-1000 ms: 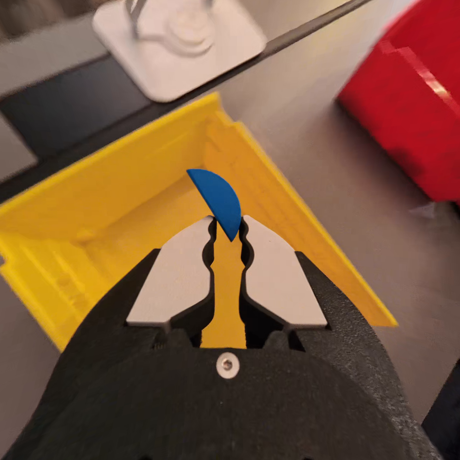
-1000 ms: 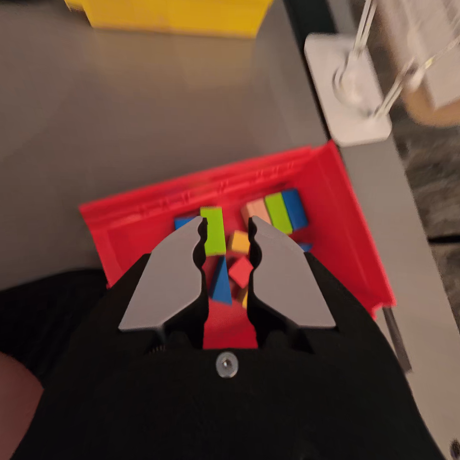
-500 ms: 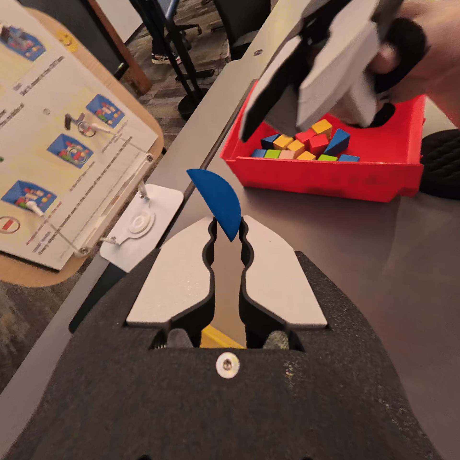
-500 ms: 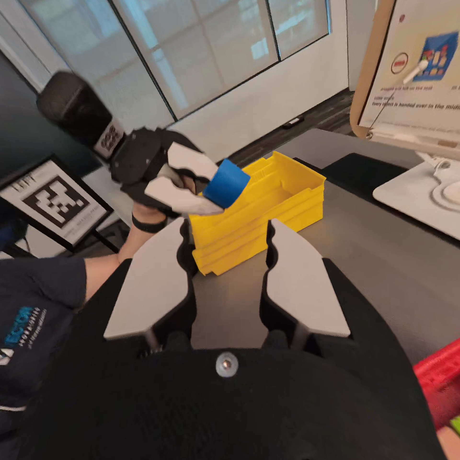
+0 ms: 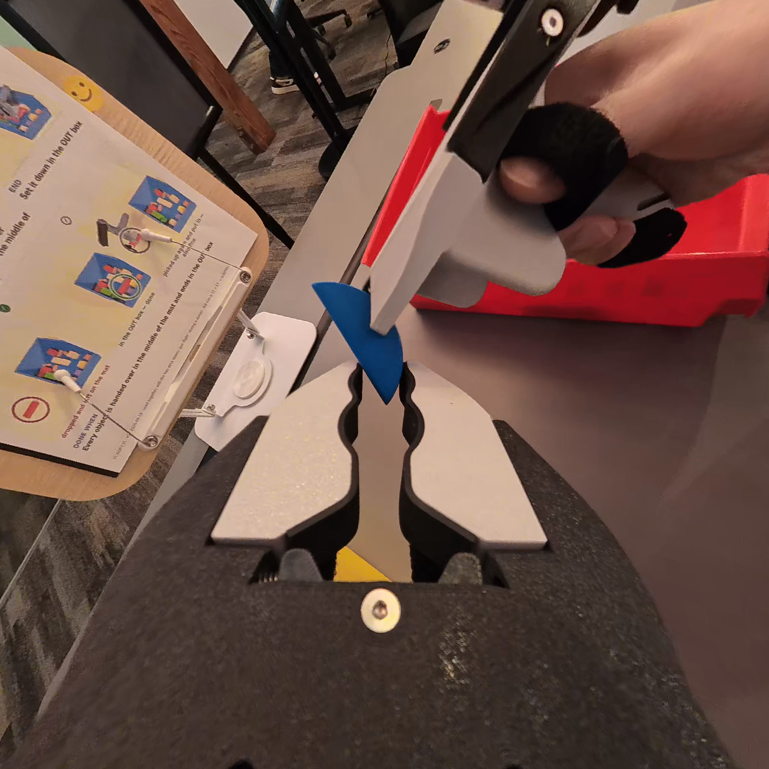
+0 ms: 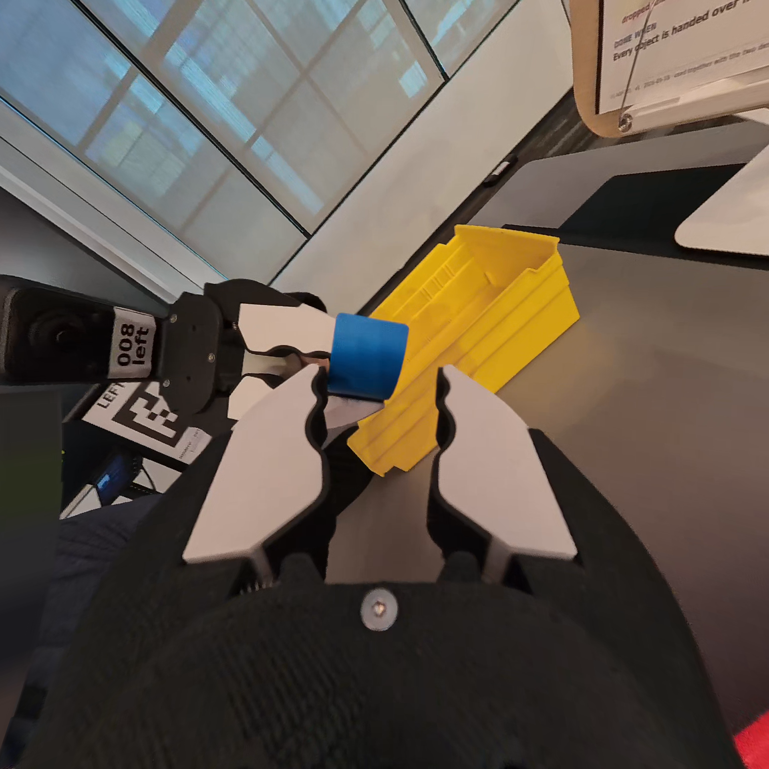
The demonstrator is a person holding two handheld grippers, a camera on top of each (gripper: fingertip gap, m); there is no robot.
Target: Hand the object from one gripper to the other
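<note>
Above the grey surface [image 5: 561, 395], the left claw [image 5: 380, 370] is pinching a stiff, light blue half-disc block [image 5: 366, 333]; the right claw [image 6: 378, 374], spread wide, is flanking its free curved end, the best hold.

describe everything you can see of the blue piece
The blue half-round block looks matte, like painted wood or plastic, with a semicircular face and a curved side. The left hand-held gripper pinches one pointed end, holding it in mid-air. The right hand-held gripper is open around it, one finger touching it.

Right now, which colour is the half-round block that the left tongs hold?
Blue. The half-round block is plain blue, seen best in the left wrist view.
</note>
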